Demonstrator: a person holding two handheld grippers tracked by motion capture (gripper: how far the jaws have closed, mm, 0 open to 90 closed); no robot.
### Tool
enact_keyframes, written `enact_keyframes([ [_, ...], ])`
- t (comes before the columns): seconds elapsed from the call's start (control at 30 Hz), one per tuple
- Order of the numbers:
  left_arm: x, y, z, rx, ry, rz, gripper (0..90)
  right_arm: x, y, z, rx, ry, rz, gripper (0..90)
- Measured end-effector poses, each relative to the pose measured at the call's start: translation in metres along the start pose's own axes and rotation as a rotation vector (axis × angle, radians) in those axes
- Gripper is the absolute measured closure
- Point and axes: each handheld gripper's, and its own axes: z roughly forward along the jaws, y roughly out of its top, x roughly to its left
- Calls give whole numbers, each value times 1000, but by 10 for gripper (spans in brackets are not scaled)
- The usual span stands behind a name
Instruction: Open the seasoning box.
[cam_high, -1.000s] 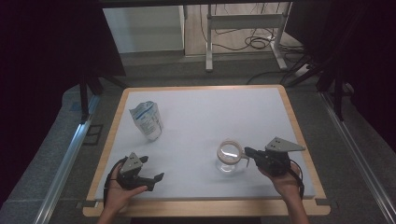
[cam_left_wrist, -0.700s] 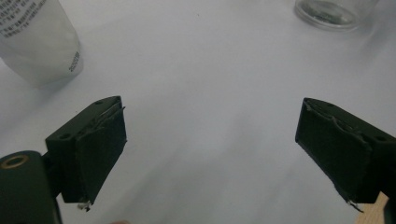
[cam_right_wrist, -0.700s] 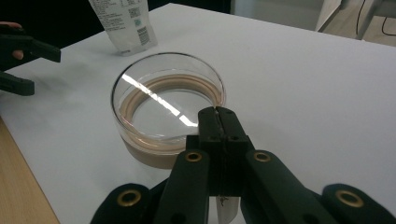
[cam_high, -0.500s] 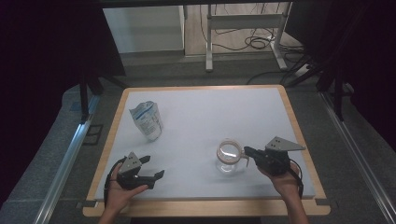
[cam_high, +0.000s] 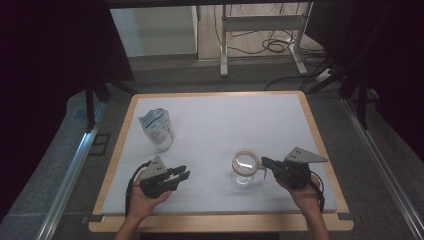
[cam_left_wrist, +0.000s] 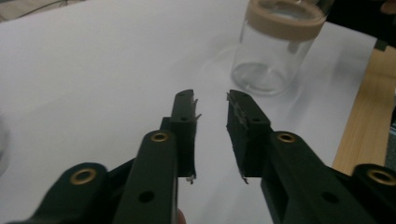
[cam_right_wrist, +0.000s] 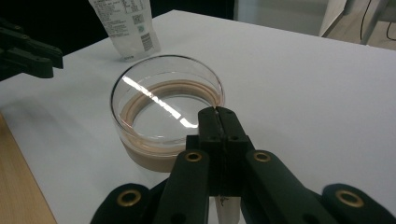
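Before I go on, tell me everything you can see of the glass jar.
The glass jar is clear, round and looks empty, standing upright on the white table top near its front right. A tan ring runs around its mouth under a clear lid. The right gripper, jaws together, rests at the lid's rim. The left gripper points toward it, apart from it.

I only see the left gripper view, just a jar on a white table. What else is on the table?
Observer: A white pouch stands near the table's far left corner.
Operator: Where's the other gripper?
Observer: The right gripper is beside the jar, with its jaws shut and its tips at the rim.
Operator: What's on the pouch?
Observer: Small print and a square code, seen in the right gripper view.
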Motion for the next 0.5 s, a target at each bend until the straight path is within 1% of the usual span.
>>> enact_keyframes([
  [0.1, -6, 11, 12, 7, -32, 21, 795, -1, -3, -1, -15, 2, 7, 900],
  [0.27, -8, 18, 25, 27, -63, 19, 889, -2, -4, -1, -23, 9, 15, 900],
  [0.37, -7, 19, 28, 33, -73, 15, 900, -2, -4, -1, -24, 9, 11, 900],
  [0.5, -7, 20, 32, 24, -90, 4, 900, -2, -5, 0, -34, 11, 15, 900],
])
